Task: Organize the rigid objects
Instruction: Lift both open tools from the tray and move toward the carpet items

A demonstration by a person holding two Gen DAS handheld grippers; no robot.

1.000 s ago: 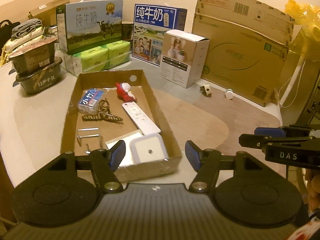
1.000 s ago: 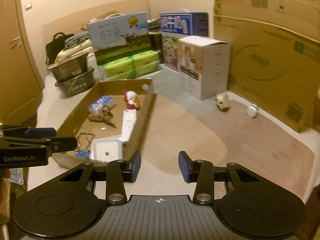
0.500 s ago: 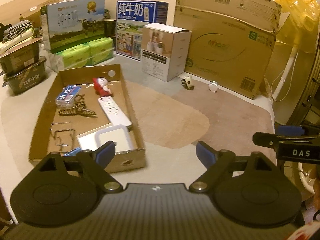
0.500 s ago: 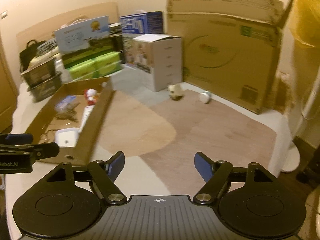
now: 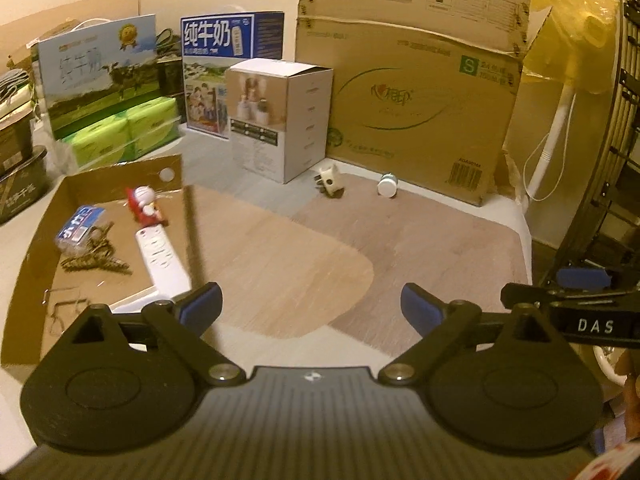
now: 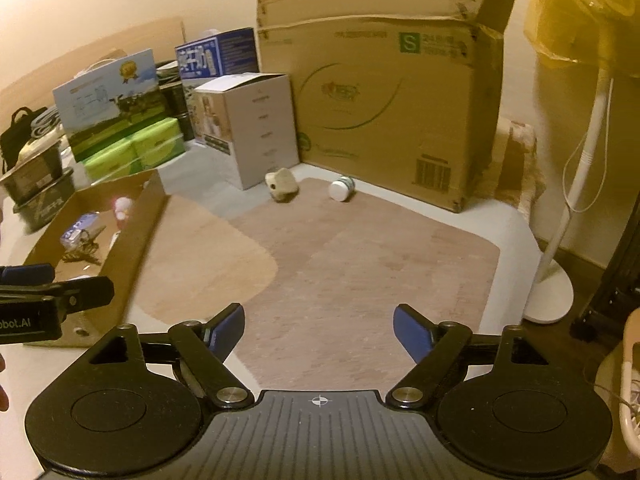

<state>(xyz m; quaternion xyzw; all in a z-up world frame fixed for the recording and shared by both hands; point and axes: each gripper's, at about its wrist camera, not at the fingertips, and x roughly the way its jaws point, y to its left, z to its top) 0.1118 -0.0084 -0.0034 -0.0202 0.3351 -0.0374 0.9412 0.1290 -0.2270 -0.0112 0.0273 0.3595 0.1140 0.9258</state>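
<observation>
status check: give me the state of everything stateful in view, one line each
left gripper: jaws opening, nothing between them
right gripper: jaws opening, nothing between them
cardboard tray: open-topped, holds several small items
white box: upright, top flap raised
wall plug: loose on the mat, outside the tray
small white bottle: on its side on the mat

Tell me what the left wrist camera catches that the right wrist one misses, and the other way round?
Left only: the white remote and metal clips in the cardboard tray. Right only: the fan's round base and a black bag. Both: the small white bottle, the plug adapter, each empty tool opening.
</observation>
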